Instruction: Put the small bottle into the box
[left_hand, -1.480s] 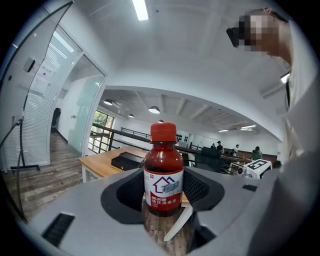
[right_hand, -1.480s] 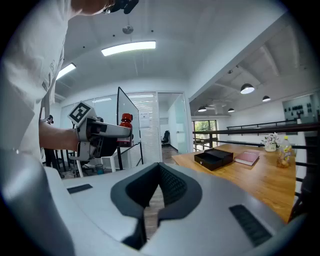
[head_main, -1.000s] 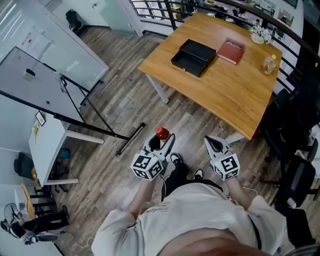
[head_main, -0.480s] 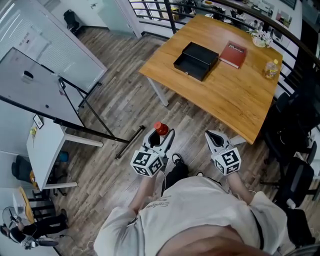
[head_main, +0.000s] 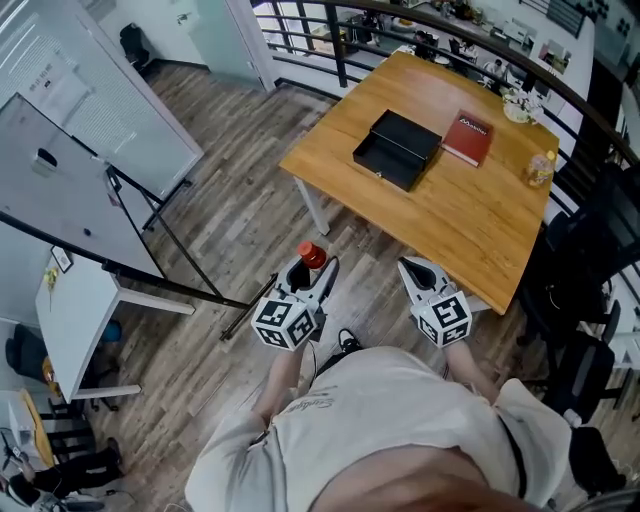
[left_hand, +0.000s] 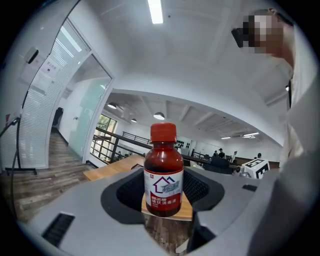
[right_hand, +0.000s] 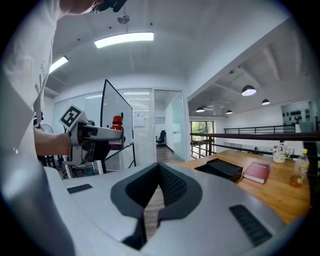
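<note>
My left gripper (head_main: 309, 279) is shut on a small brown bottle (left_hand: 163, 172) with a red cap (head_main: 311, 253) and a white and red label, held upright above the wooden floor. The bottle also shows in the right gripper view (right_hand: 116, 131), inside the left gripper. My right gripper (head_main: 417, 275) hangs beside it with nothing in it, jaws closed together. The open black box (head_main: 397, 150) lies on the wooden table (head_main: 470, 215) well ahead of both grippers, also seen in the right gripper view (right_hand: 224, 168).
A red book (head_main: 466, 139) lies next to the box. A yellow drink bottle (head_main: 541, 169) stands near the table's right edge. A whiteboard on a stand (head_main: 75, 200) is at the left, a railing (head_main: 330, 30) behind the table, dark chairs (head_main: 585, 280) at the right.
The person has stepped slightly toward the table. Both grippers sit a little higher in the head view. The bottle stays held in the left gripper.
</note>
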